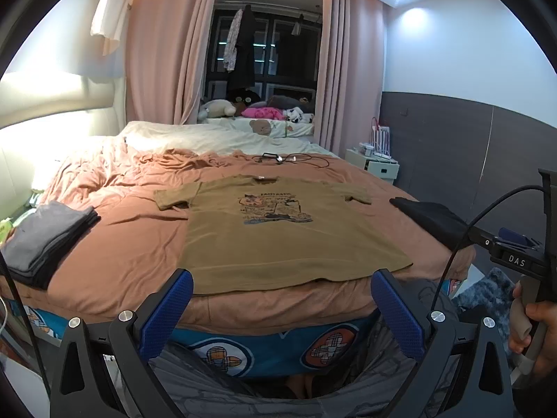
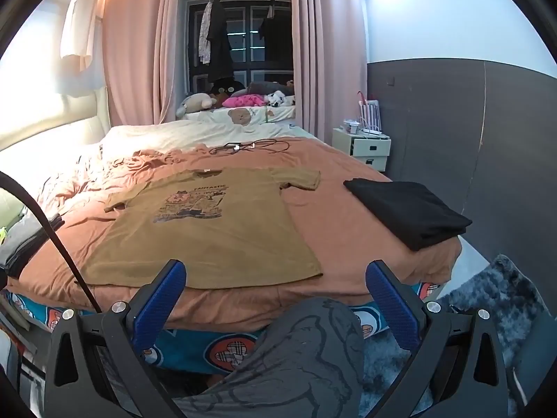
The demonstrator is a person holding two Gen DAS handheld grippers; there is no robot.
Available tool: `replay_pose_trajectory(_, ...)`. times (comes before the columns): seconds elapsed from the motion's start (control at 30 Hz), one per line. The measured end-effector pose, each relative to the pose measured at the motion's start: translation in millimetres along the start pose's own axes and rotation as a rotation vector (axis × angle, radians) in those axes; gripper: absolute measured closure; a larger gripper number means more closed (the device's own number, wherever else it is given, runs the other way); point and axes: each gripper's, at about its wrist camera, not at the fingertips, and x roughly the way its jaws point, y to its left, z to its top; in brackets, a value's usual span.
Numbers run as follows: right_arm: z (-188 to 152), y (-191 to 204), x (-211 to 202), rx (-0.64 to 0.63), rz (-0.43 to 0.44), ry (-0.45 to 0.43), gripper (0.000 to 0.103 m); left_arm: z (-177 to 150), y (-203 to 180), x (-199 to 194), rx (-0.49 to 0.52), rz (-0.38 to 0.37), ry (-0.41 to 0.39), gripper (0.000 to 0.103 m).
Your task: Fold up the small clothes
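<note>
The mustard-brown cotton T-shirt with a cartoon print [image 1: 278,230] lies flat, print up, on the rust-orange bedspread [image 1: 132,254], hem along the bed's near edge, collar pointing away. The left gripper [image 1: 282,313] and right gripper [image 2: 275,299] hang wide apart, empty, just short of that hem, the left more centred on it.

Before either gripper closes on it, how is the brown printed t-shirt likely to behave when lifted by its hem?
The brown t-shirt lies flat and thin on the bedspread, so it will probably drape limply and sag between the grip points. It looks light. Its sleeves will likely dangle and may fold under. Both the left gripper and right gripper are open, holding nothing.
</note>
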Motion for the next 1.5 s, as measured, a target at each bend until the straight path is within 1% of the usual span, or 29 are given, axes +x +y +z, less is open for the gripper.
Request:
replay_pose_trajectory(0.73, -4.0, -1.5, -1.9, -0.002, 0.006, -0.024, 0.0, 0.7, -0.2, -2.7, -0.003, -0.003, -0.011, 0.0)
replay_pose_trajectory(1.5, -9.4, 3.7, -1.8, -0.002, 0.006, -0.026, 0.0, -2.4, 3.6, -7.9, -0.009, -0.007, -0.017, 0.0)
